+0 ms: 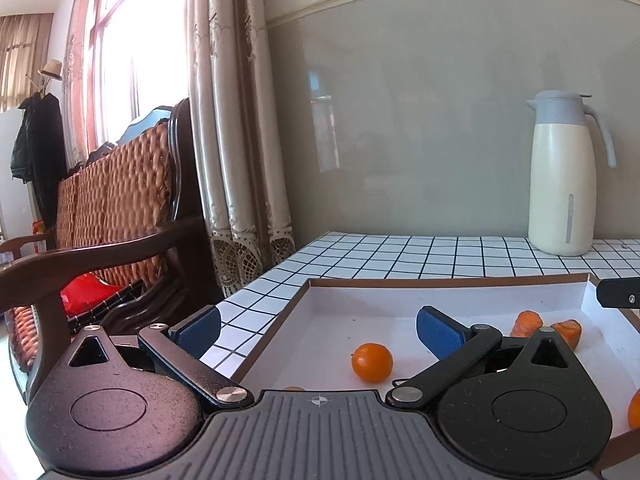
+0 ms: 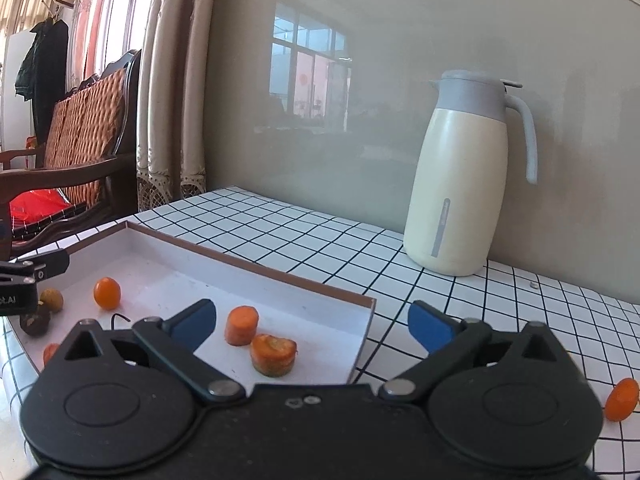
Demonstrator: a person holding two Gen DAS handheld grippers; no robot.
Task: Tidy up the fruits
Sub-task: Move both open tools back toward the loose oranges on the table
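A white tray with a brown rim [image 1: 304, 292] lies on the tiled table. In it are a small orange fruit [image 1: 372, 362] and two carrot pieces [image 1: 528, 322]. My left gripper [image 1: 318, 320] is open above the tray's left edge, with nothing between its blue pads. In the right wrist view the tray [image 2: 256, 268] holds the carrot pieces [image 2: 241, 325], the orange fruit [image 2: 107, 292], a pale round fruit [image 2: 52, 300] and a dark round one [image 2: 36, 320]. My right gripper [image 2: 312, 316] is open over the tray's right end and holds nothing. Another orange fruit [image 2: 621, 399] lies on the table outside the tray.
A cream and grey thermos jug [image 2: 460, 184] stands at the back of the table against the wall. A wooden chair with a woven back [image 1: 100, 220] and curtains [image 1: 240, 140] are beyond the table's left edge. The checked tabletop [image 2: 320, 240] stretches behind the tray.
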